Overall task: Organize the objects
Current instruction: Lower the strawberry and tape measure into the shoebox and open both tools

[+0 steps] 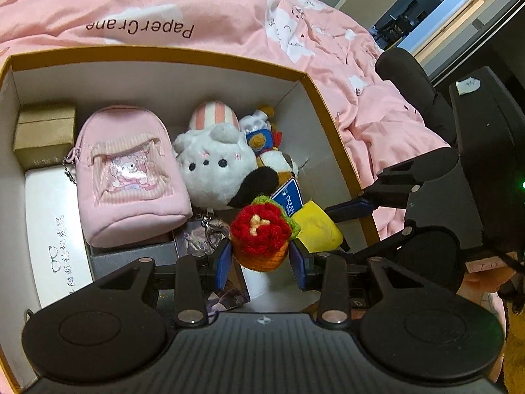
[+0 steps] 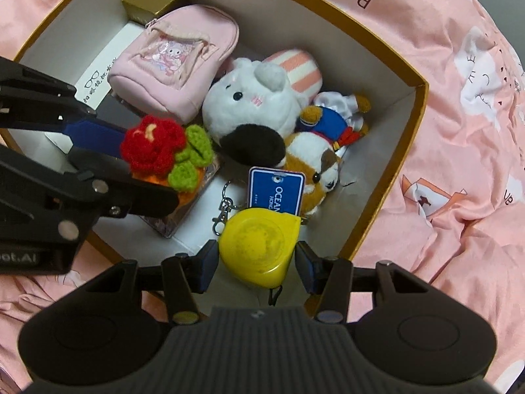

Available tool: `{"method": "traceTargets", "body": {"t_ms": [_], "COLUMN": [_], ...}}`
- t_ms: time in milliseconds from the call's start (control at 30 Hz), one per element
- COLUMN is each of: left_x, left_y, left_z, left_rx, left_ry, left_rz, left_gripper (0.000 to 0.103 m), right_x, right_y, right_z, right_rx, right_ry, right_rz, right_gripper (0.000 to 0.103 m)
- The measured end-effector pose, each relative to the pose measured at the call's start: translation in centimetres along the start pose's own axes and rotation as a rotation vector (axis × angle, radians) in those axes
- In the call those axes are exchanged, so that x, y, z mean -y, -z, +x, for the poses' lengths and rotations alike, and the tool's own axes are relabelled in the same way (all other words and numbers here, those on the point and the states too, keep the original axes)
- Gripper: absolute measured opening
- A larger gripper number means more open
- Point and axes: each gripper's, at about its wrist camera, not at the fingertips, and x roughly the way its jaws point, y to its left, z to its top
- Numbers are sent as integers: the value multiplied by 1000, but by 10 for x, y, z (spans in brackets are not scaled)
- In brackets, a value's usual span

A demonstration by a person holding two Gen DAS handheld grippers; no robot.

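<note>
Your left tongs (image 1: 261, 260) pinch the crocheted flower pot (image 1: 261, 233) by its orange base; your right tongs (image 2: 256, 263) clamp the yellow tape measure (image 2: 259, 246). Both hang over the box (image 1: 331, 124), near the white plush (image 1: 215, 164), on the pink bed cover (image 1: 203, 6).

You see a knitted yarn flower pot (image 1: 261, 236), a smooth yellow plastic tape measure (image 2: 259, 246), fluffy plush toys (image 1: 213, 164), and a matt cardboard box (image 1: 331, 124) on a soft cotton bedsheet (image 1: 213, 10).

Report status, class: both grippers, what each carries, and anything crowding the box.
Left gripper shut on crochet flower pot. Right gripper shut on yellow tape measure. Both over the box; plush toys crowd it.
</note>
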Motion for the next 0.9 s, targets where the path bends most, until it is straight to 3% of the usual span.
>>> {"method": "traceTargets", "body": {"t_ms": [333,433,533,667,800,900], "left_x": [5,4,3,10,19,27], "left_y": [-2,-4,-5,-3,-3,-5], "left_z": [8,9,11,20,34,44], "left_rx": [-31,-36,-49,-84,-116,-137], "left_ry": [-4,-7,-19,-27,-105,-163], "left_rz": [3,-7,-19,-8,13,41], "left_gripper": [43,43,43,43,43,43], "right_x": [2,7,13,31,28,25], "right_y": [3,12,34,68,90,104], "right_z": [-4,-22,-48,-71,-66,-60], "right_rx": [6,86,261,453,537,574], "right_ry": [-16,-17,19,45,57,56], "right_rz": [9,38,79,290,499,576], "right_gripper": [54,54,55,58,58,58]}}
